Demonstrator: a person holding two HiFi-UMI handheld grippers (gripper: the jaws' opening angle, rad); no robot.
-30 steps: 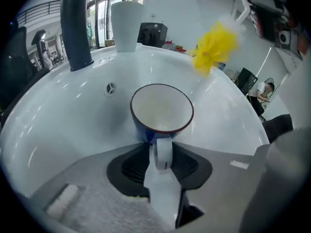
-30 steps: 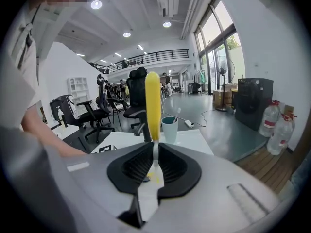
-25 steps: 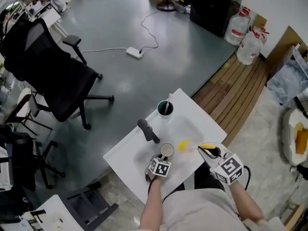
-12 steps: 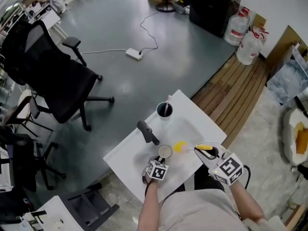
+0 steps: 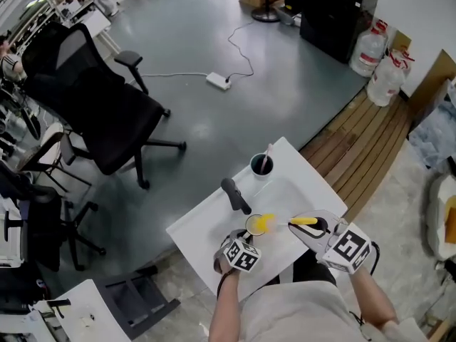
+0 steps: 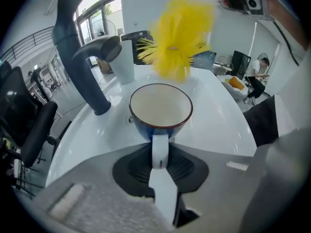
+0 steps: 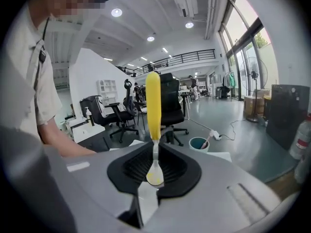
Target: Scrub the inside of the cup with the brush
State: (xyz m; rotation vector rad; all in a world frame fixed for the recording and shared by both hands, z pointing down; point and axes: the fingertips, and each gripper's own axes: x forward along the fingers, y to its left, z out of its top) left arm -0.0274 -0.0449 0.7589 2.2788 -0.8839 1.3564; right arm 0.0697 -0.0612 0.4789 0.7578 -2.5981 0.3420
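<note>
A cup (image 5: 255,226) (image 6: 161,107), blue outside and white inside with a dark red rim, stands on the white sink top (image 5: 203,228) in front of the dark faucet (image 5: 236,194) (image 6: 81,52). My left gripper (image 5: 247,239) (image 6: 159,155) is shut on the cup's white handle. My right gripper (image 5: 314,226) (image 7: 154,165) is shut on the yellow handle of the brush (image 5: 305,221) (image 7: 153,100). The brush's yellow bristles (image 5: 262,221) (image 6: 178,32) hover just above the cup's mouth. The inside of the cup looks bare.
A teal cup with a pink toothbrush (image 5: 261,164) (image 7: 198,142) stands at the far corner of the sink top. A black office chair (image 5: 92,105) is on the grey floor to the left, and wooden decking (image 5: 363,144) to the right. The person's torso is close behind the sink.
The brush's bristles have moved left, from beside the cup to just over its mouth. The cup and left gripper keep their place by the faucet. The head camera has shifted a little.
</note>
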